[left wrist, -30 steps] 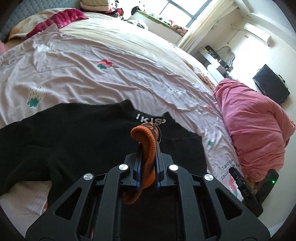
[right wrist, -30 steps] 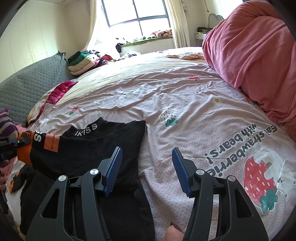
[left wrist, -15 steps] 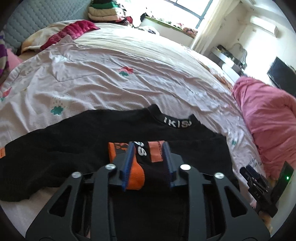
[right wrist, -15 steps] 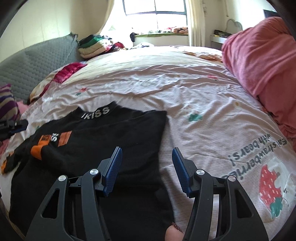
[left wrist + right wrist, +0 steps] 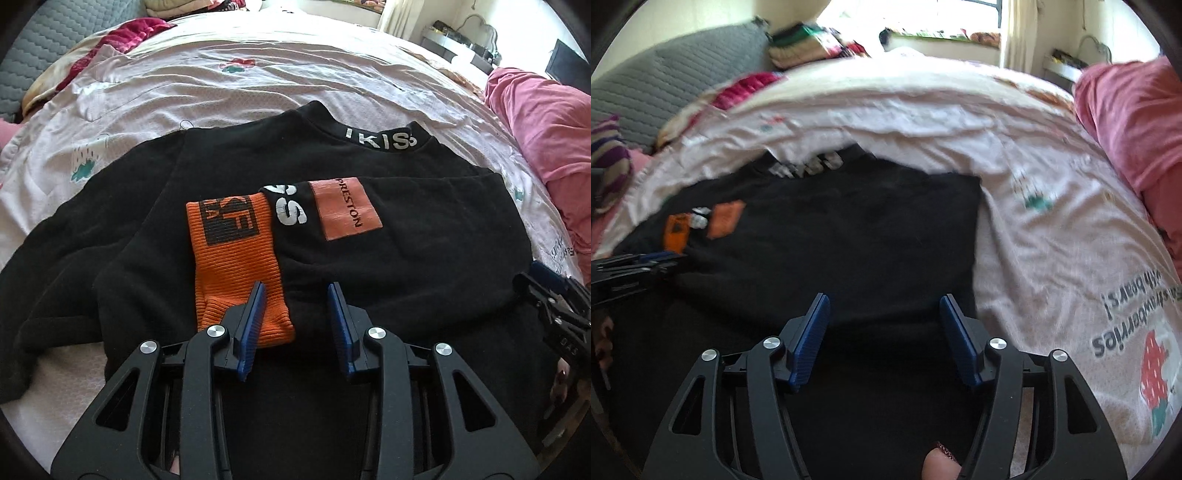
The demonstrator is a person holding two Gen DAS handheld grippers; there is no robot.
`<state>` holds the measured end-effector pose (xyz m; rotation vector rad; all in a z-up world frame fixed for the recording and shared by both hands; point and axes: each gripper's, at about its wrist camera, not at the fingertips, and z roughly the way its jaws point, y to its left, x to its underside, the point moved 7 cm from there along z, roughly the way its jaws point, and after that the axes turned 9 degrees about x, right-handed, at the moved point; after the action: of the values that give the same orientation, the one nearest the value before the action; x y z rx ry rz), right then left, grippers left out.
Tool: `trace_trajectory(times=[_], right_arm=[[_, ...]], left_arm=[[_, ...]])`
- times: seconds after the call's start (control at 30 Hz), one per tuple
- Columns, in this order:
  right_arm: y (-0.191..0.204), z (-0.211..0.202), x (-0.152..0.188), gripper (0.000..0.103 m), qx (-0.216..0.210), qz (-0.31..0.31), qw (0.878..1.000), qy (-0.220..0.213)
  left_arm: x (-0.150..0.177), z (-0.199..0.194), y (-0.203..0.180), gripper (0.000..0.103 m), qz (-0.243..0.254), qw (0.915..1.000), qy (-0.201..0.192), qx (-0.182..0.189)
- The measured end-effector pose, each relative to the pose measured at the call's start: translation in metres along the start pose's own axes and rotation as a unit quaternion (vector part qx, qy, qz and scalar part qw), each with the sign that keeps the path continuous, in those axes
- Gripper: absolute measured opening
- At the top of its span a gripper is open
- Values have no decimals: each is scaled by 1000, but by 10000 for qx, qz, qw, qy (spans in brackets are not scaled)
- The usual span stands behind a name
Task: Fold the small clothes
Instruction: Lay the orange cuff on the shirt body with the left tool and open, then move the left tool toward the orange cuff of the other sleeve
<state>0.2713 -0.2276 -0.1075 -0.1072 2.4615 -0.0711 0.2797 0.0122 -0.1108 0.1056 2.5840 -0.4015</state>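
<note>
A black sweater (image 5: 406, 258) lies flat on the bed, its collar (image 5: 380, 142) with white letters at the far side. One sleeve is folded across the chest, and its orange cuff (image 5: 236, 258) rests beside an orange patch (image 5: 345, 208). My left gripper (image 5: 295, 291) hovers low over the cuff's near end, open, pads apart and pressing nothing. In the right wrist view, my right gripper (image 5: 884, 301) is over the sweater's (image 5: 849, 229) lower right part. Its jaws are opening, with only black cloth below them. The cuff (image 5: 675, 236) shows at the left.
The pale pink sheet (image 5: 1052, 221) with strawberry prints spreads to the right. A heaped pink quilt (image 5: 1134, 122) fills the right edge. A grey padded headboard (image 5: 665, 85), a striped cushion (image 5: 609, 162) and stacked clothes (image 5: 805, 44) are at the far left.
My left gripper has let go of the orange cuff, laid it on the sweater's chest and sunk closer. My right gripper has moved left over the sweater and spread wider.
</note>
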Motion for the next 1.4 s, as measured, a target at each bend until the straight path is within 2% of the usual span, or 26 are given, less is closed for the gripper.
trace_trajectory(times=[0.47,0.53,0.67,0.83,0.87,0.9,0.93,1.17,1.37,1.4], right_arm=[[-1,-10,-2,66,-264,175,9994,-120],[0,-13,-2,70,-299,178,9993,-161],[2,-18,-2,71,-350,161,9990,-223],[2,-24,-3,73,-401,197,9985,-305],[1,-25,-3,78,-399,212,9985,-323],[0,-28,-3,89,-388,244,9982,-374],[0,-30,-4,91,-382,269,9980,-415],[-2,-40,-6,94,-446,350,9969,-537],[-3,-46,-6,95,-469,381,9964,-593],[-3,-47,-6,95,-485,384,9962,-609]], left_arm=[[1,-11,-3,31,34,10000,-22,81],[1,-14,-3,32,8,9999,-43,114],[2,-22,-5,37,-39,9998,-90,183],[5,-30,-7,50,-77,9996,-150,205],[6,-32,-7,54,-78,9996,-161,197],[6,-34,-8,59,-78,9996,-176,195],[6,-36,-8,61,-81,9996,-196,187],[9,-49,-7,79,-122,9994,-316,112],[9,-62,-2,81,-193,9989,-431,28],[10,-64,-1,90,-200,9988,-451,-3]])
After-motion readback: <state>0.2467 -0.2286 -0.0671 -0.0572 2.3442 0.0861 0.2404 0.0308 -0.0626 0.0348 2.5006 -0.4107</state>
